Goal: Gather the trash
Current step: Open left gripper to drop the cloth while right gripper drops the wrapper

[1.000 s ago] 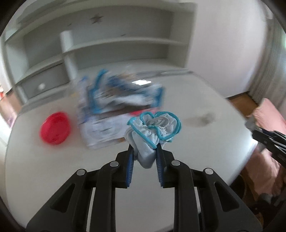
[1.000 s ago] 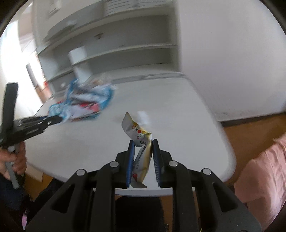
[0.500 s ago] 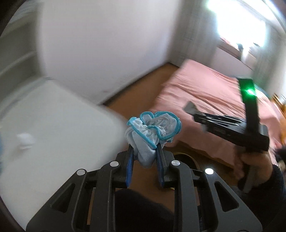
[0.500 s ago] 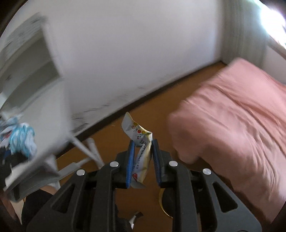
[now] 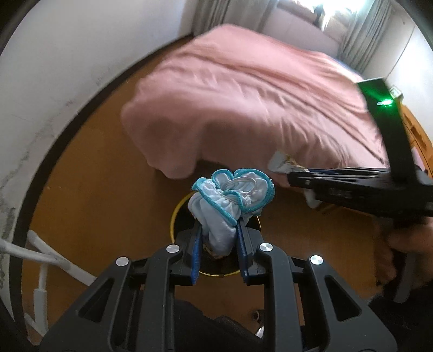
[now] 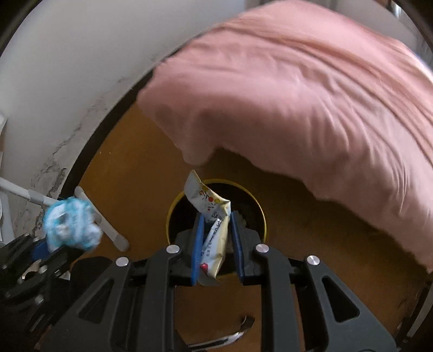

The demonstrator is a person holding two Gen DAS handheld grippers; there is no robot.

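I see a scrunched blue mask (image 5: 230, 200) and a crumpled yellow wrapper (image 6: 212, 216) above the round bin (image 6: 173, 214).

Bed (image 5: 257, 94), covered by a rumpled pink bedspread (image 6: 311, 94) whose corner hangs toward the floor. Orange-brown wooden floor (image 5: 108, 195). White wall (image 5: 67, 54) with dark baseboard. Grey curtains (image 5: 230, 10) behind the bed. White tubular frame (image 6: 102, 219) low by the wall.

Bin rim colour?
Yellow, round a dark inside; the bin rim shows best in the right wrist view.
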